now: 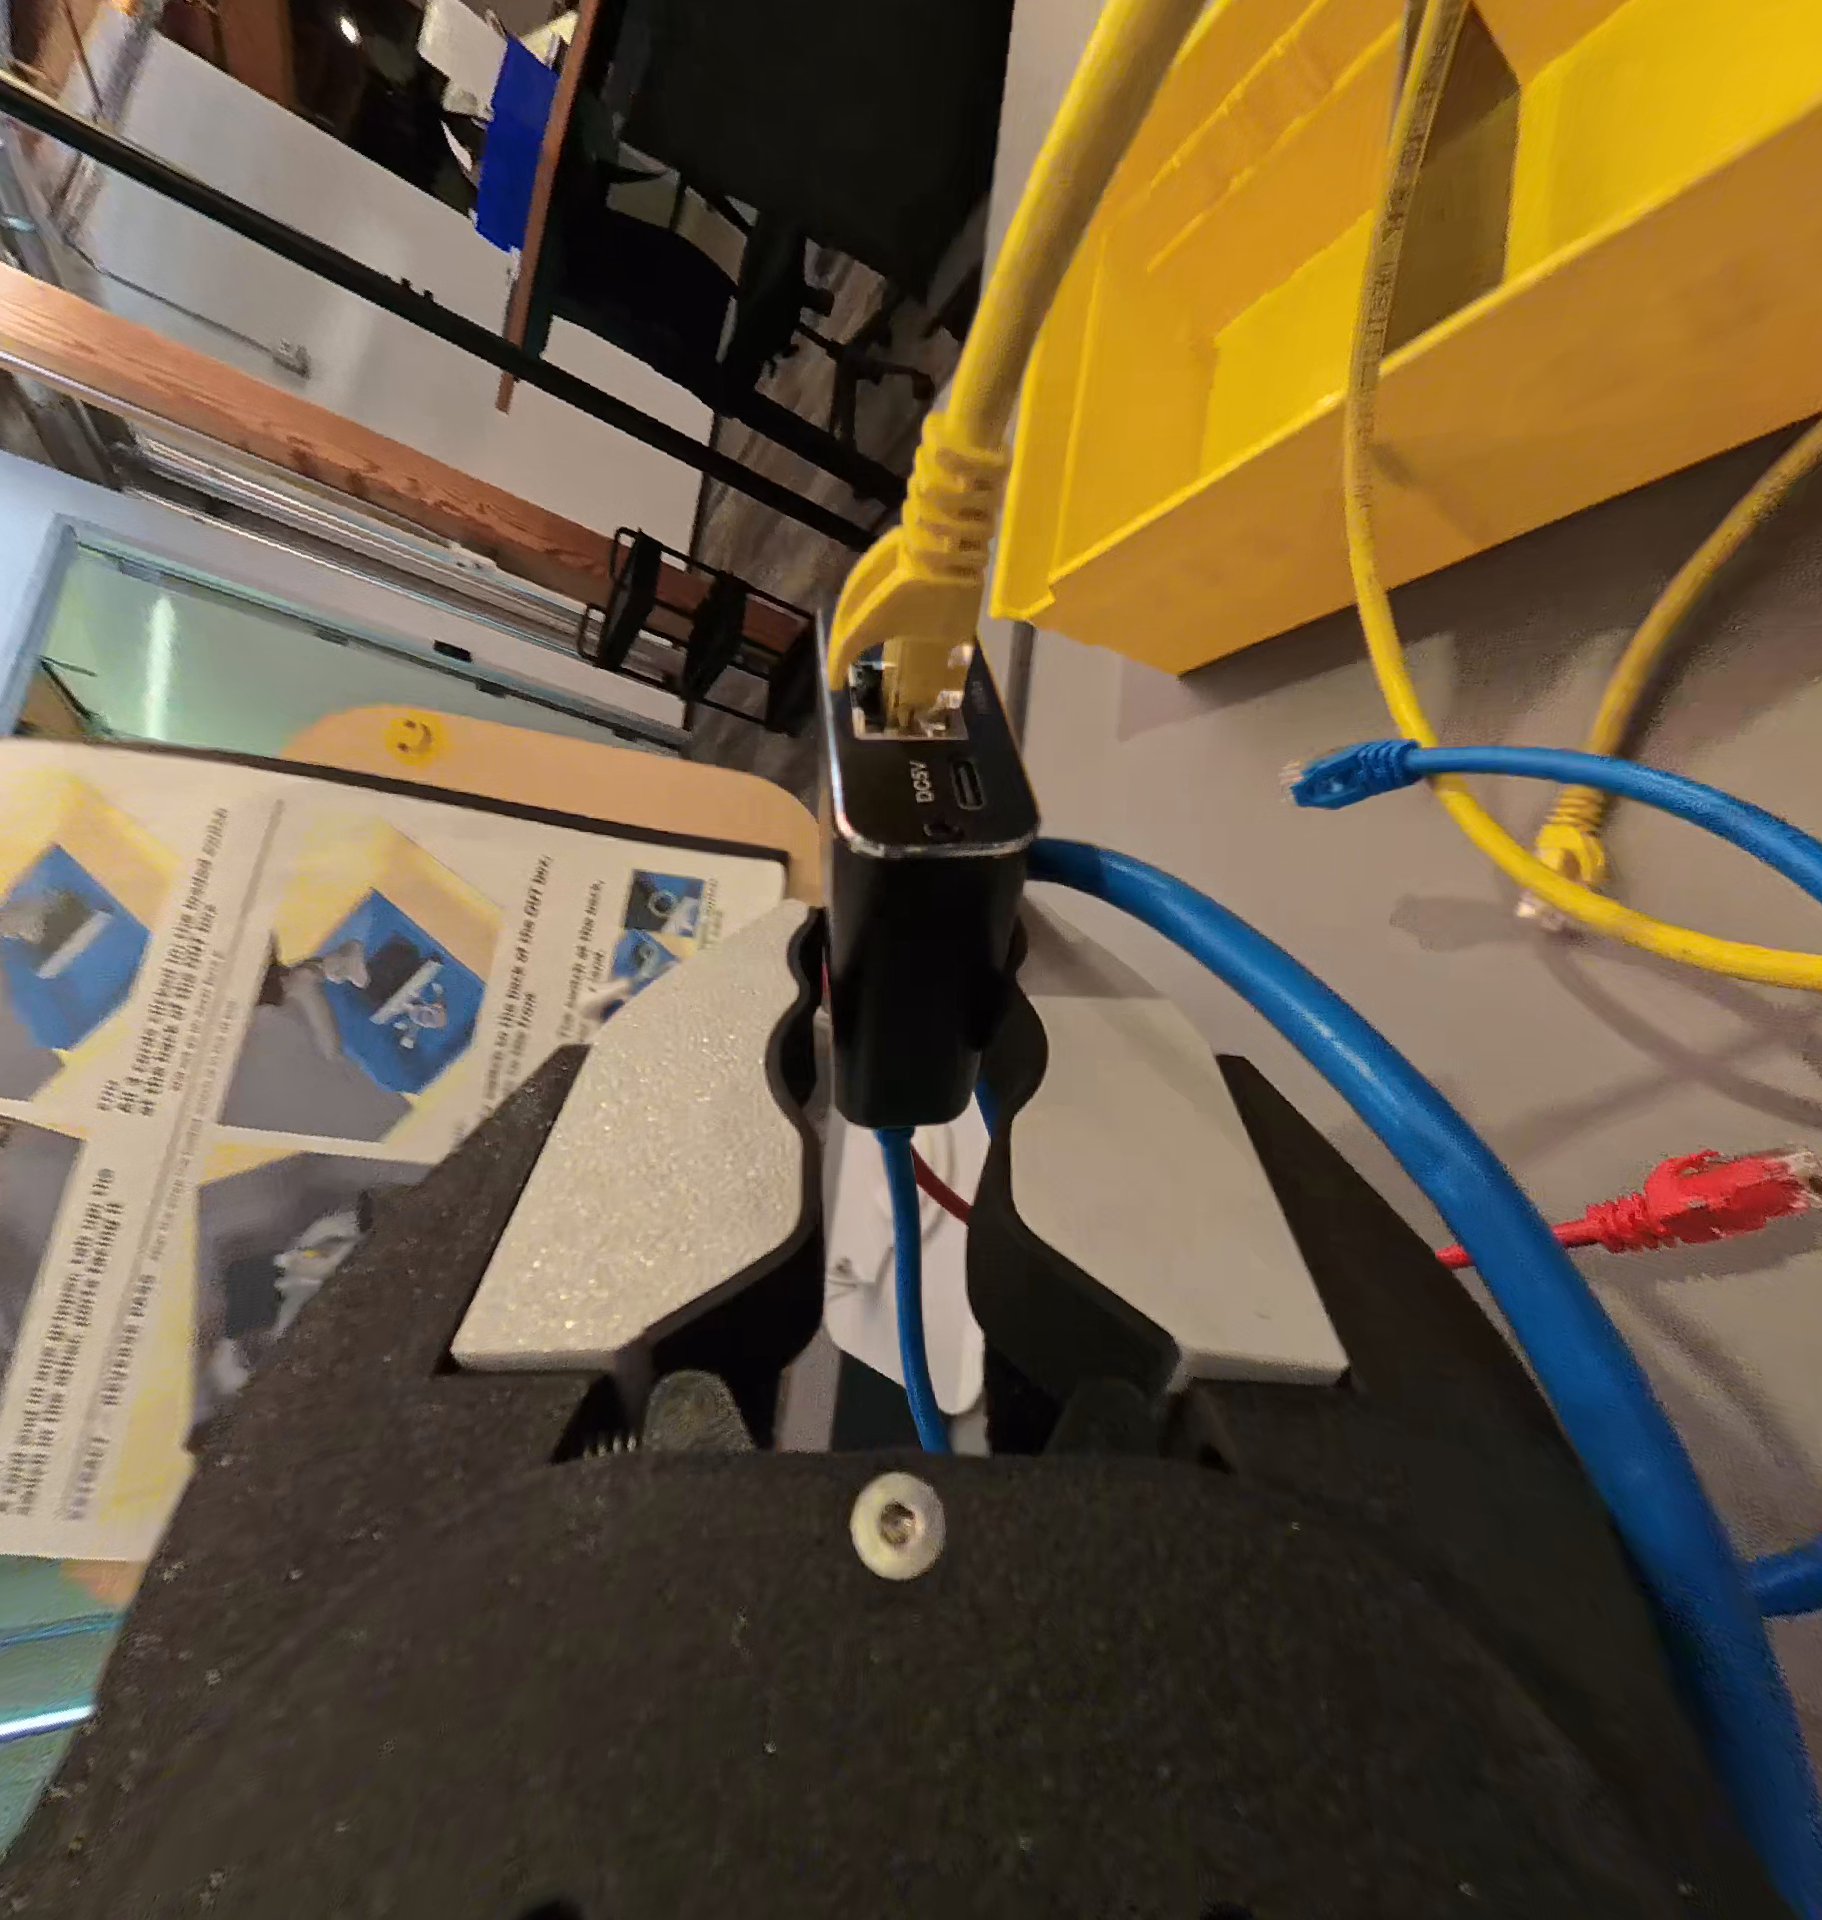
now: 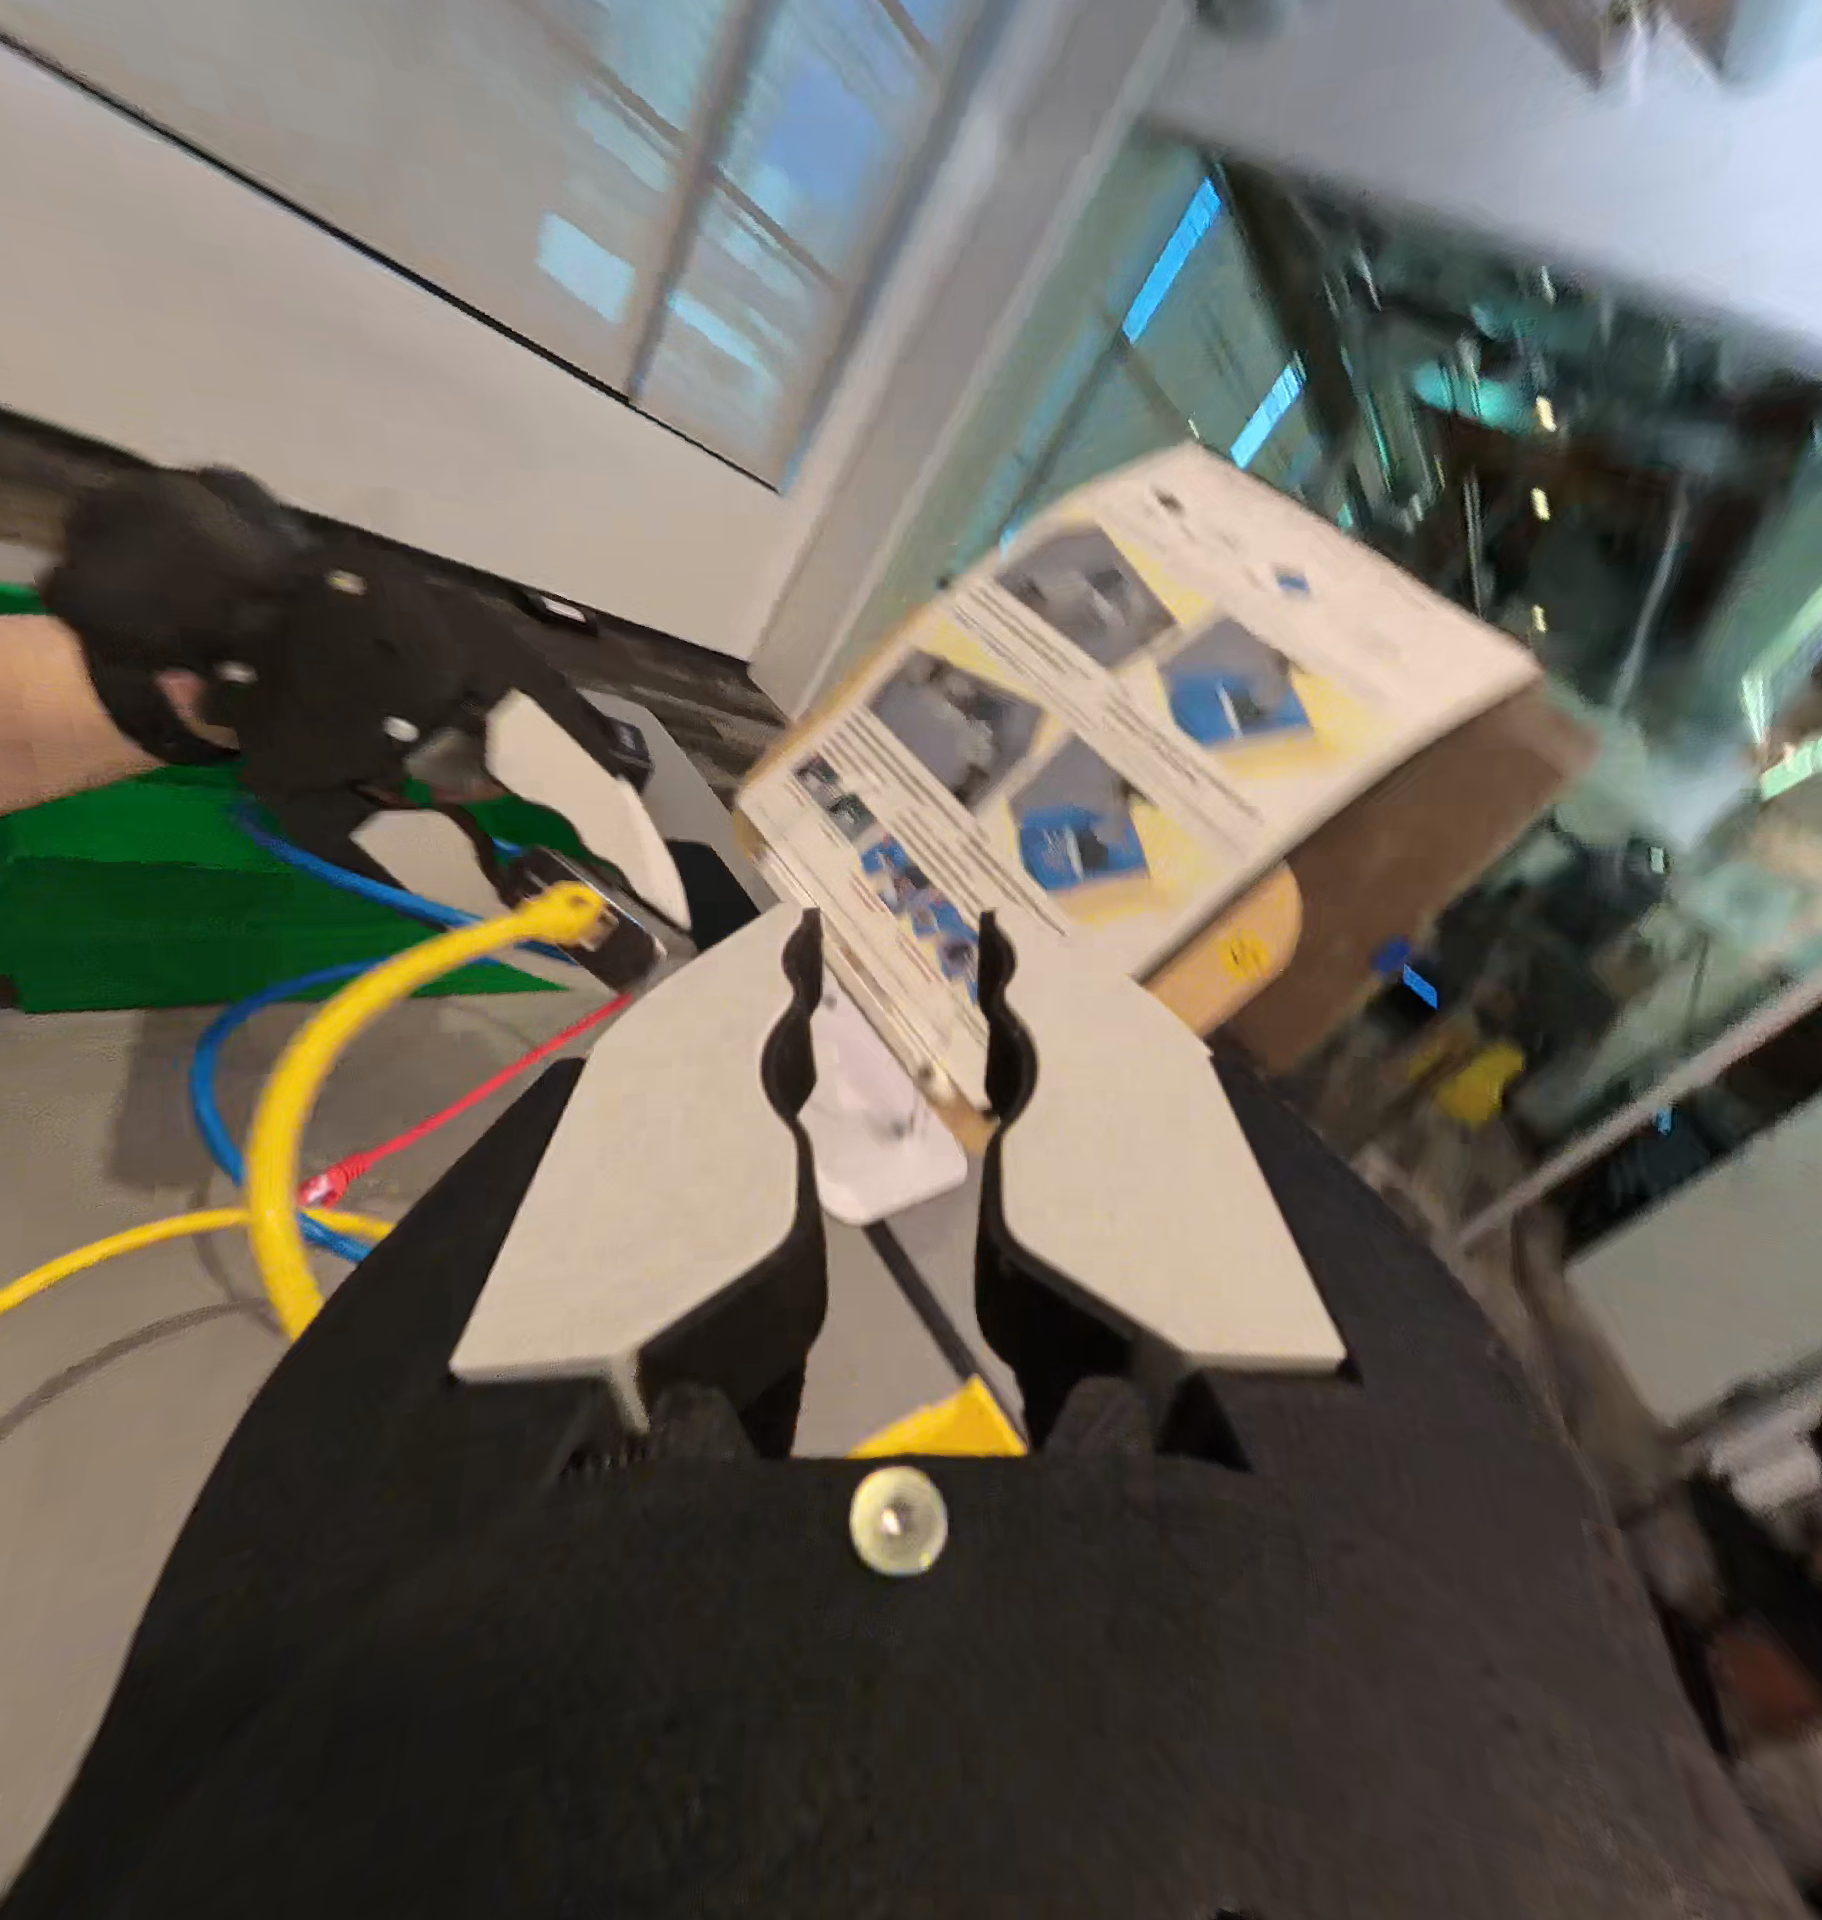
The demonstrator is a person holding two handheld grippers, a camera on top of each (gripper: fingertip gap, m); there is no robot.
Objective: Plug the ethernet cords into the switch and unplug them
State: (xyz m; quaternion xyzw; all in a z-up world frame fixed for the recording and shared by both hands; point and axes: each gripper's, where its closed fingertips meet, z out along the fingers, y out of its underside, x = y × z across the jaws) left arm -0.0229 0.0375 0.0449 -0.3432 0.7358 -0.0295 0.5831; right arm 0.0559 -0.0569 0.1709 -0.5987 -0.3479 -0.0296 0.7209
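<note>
In the left wrist view my left gripper [image 1: 912, 987] is shut on the black switch [image 1: 922, 935], both pads pressed on its sides. A yellow ethernet cord's plug [image 1: 933, 634] sits in the switch's top port. Loose plugs lie on the grey table: blue [image 1: 1343, 774], yellow [image 1: 1567, 842], red [image 1: 1738, 1195]. In the right wrist view my right gripper [image 2: 896, 997] is open and empty, up off the table. To its left, the left gripper [image 2: 564, 790] holds the switch [image 2: 600, 930] with the yellow cord [image 2: 294, 1091] plugged in.
A yellow bin [image 1: 1406, 343] stands beside the switch. A thick blue cable [image 1: 1458, 1195] loops round the left gripper. An instruction sheet on a cardboard box [image 2: 1146, 727] stands ahead of the right gripper. A green bin [image 2: 107, 894] lies behind the left hand. The left gripper's tips are roughly 20 cm from the right gripper's.
</note>
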